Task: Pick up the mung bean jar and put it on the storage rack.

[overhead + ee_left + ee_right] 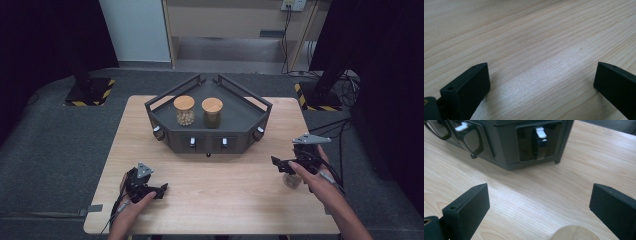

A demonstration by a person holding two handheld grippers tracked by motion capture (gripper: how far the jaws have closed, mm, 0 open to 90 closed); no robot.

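Right claw [537,207] hangs wide open, empty, just above the small wooden-lidded glass jar [574,233]; it should centre its jaws on the jar; left claw [541,82] likewise open, holding nothing.

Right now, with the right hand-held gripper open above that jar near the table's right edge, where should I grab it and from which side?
Probably grip the jar on its glass body just under the round wooden lid, coming down from above and behind. It stands upright, and the right hand-held gripper already has its open jaws on either side of the lid, which is wider than the pads need.
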